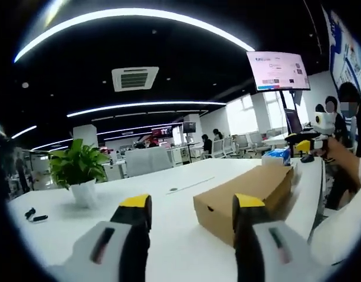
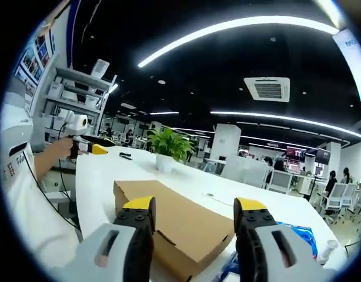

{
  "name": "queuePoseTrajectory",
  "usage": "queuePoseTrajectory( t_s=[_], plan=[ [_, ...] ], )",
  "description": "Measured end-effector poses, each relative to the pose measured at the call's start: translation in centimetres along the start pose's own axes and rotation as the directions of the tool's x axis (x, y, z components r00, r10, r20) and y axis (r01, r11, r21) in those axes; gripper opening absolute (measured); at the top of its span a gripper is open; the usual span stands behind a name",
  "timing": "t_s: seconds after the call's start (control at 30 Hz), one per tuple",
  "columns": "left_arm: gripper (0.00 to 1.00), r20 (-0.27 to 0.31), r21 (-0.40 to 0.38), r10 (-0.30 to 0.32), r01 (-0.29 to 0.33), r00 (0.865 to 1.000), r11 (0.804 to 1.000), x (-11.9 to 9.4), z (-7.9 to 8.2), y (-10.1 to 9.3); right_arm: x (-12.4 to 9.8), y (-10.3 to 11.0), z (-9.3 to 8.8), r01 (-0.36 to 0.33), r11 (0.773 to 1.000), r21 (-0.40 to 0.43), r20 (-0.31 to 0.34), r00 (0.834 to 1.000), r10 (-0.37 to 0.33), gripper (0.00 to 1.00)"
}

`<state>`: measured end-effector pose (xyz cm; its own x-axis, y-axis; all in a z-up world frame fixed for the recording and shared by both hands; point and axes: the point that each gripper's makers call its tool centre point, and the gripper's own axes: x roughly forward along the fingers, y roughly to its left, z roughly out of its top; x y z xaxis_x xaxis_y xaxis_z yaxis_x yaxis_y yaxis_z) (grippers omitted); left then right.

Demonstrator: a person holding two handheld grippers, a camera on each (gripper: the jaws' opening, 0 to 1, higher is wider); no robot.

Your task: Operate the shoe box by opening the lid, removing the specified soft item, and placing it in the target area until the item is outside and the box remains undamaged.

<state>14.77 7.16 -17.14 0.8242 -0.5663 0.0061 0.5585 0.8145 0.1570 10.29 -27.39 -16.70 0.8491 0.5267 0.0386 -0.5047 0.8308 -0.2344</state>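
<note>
Left gripper [image 1: 191, 214] jaws spread wide, nothing between them, raised above the white table [image 1: 169, 176]; shoe box [image 1: 245, 197], plain brown cardboard, lid closed, lies flat ahead and to the right, its near corner just beyond the right jaw tip. Right gripper [image 2: 195, 214] likewise wide open and empty; the shoe box [image 2: 174, 220] sits just ahead between and under its jaws, long side running away to the left. Potted plant [image 1: 77, 170] stands well apart from the box. Hanging screen [image 1: 278, 70] carries writing too small to read; box shows no legible label
</note>
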Motion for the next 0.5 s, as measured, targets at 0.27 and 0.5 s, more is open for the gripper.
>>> queuePoseTrajectory(
  t_s=[0.27, 0.5],
  plan=[
    [0.56, 0.018, 0.001, 0.005, -0.005, 1.0, 1.0, -0.3, 0.5, 0.2, -0.3, -0.4, -0.2, 0.016, 1.0, 0.0, -0.004, 1.0, -0.016, 0.54],
    [0.56, 0.016, 0.0, -0.02, 0.02, 1.0, 1.0, -0.1, 0.5, -0.8, -1.5, -1.2, -0.4, 0.049, 0.997, 0.059, 0.025, 0.998, -0.051, 0.55]
  ],
)
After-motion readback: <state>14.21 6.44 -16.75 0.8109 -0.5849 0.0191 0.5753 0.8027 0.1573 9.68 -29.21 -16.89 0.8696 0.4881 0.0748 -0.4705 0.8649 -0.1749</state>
